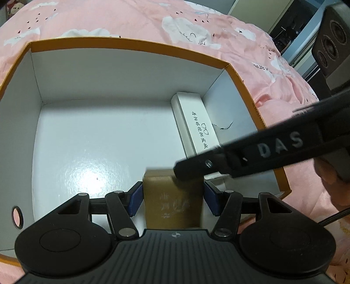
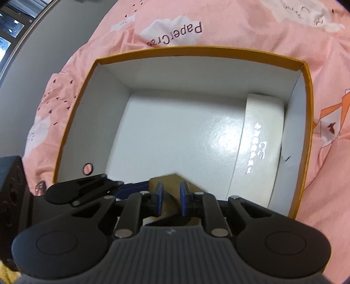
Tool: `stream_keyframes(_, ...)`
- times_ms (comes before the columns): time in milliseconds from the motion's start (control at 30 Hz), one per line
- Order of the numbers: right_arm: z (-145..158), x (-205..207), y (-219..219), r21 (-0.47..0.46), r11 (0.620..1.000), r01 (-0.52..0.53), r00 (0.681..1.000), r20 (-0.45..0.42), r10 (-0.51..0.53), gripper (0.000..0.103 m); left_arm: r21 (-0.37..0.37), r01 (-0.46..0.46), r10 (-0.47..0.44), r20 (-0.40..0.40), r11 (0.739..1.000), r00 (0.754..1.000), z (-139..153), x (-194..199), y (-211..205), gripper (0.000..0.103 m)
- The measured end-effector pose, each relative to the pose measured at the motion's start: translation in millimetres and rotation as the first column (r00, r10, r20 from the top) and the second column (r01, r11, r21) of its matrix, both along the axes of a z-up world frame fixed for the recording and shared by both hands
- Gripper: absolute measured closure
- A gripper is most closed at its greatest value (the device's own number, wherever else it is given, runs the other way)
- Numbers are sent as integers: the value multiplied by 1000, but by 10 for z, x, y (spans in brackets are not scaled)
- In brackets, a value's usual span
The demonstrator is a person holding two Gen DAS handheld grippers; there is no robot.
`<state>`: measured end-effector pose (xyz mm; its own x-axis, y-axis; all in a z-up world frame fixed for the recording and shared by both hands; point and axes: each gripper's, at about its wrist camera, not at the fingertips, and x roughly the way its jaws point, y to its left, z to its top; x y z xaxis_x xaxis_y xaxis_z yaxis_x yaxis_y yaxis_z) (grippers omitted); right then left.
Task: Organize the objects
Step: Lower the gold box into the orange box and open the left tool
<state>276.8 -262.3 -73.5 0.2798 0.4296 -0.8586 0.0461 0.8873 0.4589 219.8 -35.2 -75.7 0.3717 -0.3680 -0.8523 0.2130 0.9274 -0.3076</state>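
An open cardboard box (image 1: 131, 42) with an orange rim and white inside lies on a pink bedspread. A white glasses case (image 1: 196, 122) rests flat along the box's right wall. My left gripper (image 1: 174, 200) is shut on a tan-brown case (image 1: 175, 196), its blue pads pressing both long sides, low inside the box near the front wall. My right gripper (image 1: 180, 172) reaches in from the right, and its tip rests on the far top end of the brown case. In the right wrist view its jaws (image 2: 171, 195) stand close together over the brown case (image 2: 175, 181), beside the white case (image 2: 260, 139).
The pink bedspread (image 1: 131, 19) with white cloud prints surrounds the box (image 2: 196, 49). A round hole (image 1: 17, 216) pierces the box's front-left wall. A person's hand (image 1: 332, 181) holds the right gripper at the right edge. A dark doorway shows at the top right.
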Motion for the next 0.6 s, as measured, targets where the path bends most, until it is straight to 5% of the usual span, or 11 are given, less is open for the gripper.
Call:
stream_keyframes(67, -33, -25, 10, 82, 997, -13, 999, -51, 17, 99, -27, 13, -14, -12, 1000, 1000, 8, 7, 12, 34)
stream_keyframes(233, -29, -31, 57, 27, 1000, -13, 999, -38, 14, 98, -28, 22, -22, -8, 999, 1000, 27, -14, -8, 56)
stream_keyframes(400, 36, -18, 30, -73, 997, 11, 1000, 22, -9, 92, -58, 3, -3, 9, 998, 1000, 90, -33, 103, 58)
stream_keyframes(500, 18, -8, 58, -147, 989, 2, 998, 59, 7, 66, -64, -20, 23, 37, 998, 999, 170, -41, 210, 63)
stream_keyframes(600, -7, 31, 94, -208, 978, -8, 995, 100, 30, 56, -70, -87, 91, 54, 994, 994, 228, -29, 352, 63)
